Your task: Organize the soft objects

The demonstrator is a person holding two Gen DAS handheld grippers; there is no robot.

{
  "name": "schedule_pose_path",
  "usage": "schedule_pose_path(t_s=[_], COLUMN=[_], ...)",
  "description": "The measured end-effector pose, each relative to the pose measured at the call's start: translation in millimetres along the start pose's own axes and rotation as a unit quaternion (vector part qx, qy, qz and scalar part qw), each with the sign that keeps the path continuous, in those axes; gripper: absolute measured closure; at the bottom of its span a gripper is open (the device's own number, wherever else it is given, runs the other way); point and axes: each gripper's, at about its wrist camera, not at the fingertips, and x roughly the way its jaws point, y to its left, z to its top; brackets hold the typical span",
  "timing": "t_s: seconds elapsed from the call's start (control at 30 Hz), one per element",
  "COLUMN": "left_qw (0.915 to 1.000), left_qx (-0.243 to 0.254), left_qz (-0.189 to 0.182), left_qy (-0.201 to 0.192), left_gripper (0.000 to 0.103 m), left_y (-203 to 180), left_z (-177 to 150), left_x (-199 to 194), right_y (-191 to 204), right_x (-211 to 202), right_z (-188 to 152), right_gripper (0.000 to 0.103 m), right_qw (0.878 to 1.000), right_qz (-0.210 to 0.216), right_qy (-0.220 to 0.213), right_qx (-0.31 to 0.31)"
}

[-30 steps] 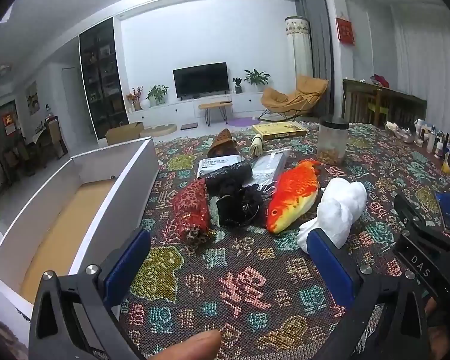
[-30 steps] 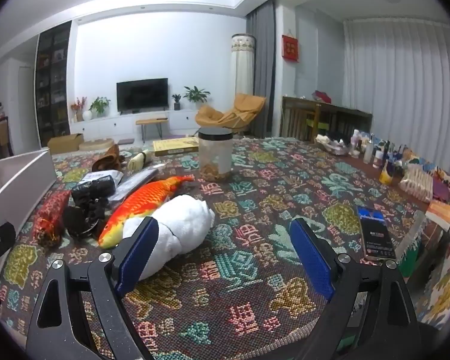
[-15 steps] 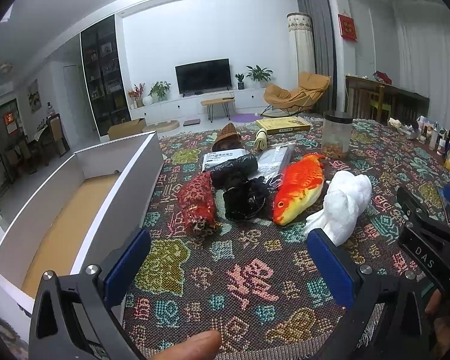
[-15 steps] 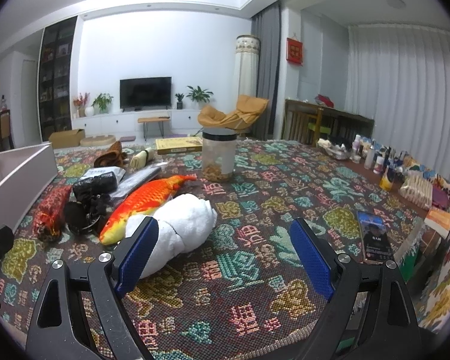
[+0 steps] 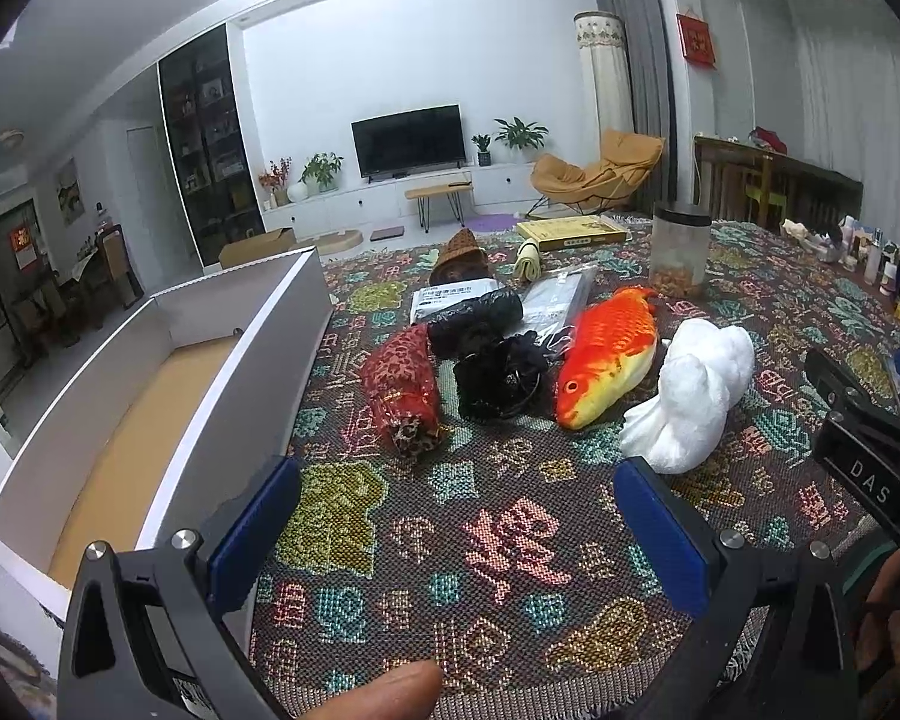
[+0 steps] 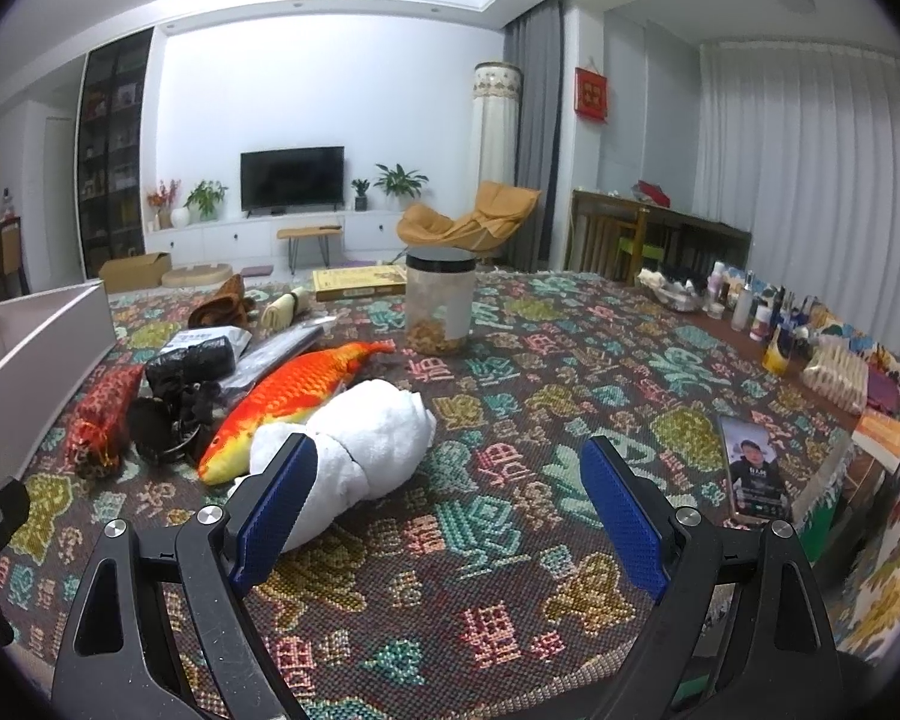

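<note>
Fish plush lies lengthwise, head toward both wide-spread grippers, left and right.

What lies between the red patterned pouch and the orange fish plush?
A black frilly bundle sits between the red patterned pouch and the orange fish plush, close beside both. Both wrist views show it.

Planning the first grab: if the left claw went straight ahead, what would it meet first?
Probably the black ruffled bundle; the left claw is open, over bare tablecloth, though depth is uncertain.
</note>
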Motion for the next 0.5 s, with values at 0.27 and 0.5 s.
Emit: schedule_pose_path(t_s=[0.27, 0.5], left_qw=[0.9999, 0.9997], left_qx=[0.003, 0.006], left_qz=[0.003, 0.003], left_qy=[0.014, 0.025], left_gripper=[0.000, 0.000], left_y=[-1.8, -2.0], left_z=[-5.7, -10.3], left_x=[7.8, 13.2], right_y=[-1.0, -1.2], right_x=[0.5, 1.8], right_z=[-0.5, -1.1], right_gripper=[0.012, 0.012], right_qw=[1.000, 1.000], right_qz=[0.001, 0.002], right_qy=[0.001, 0.003], right_qx=[0.001, 0.005])
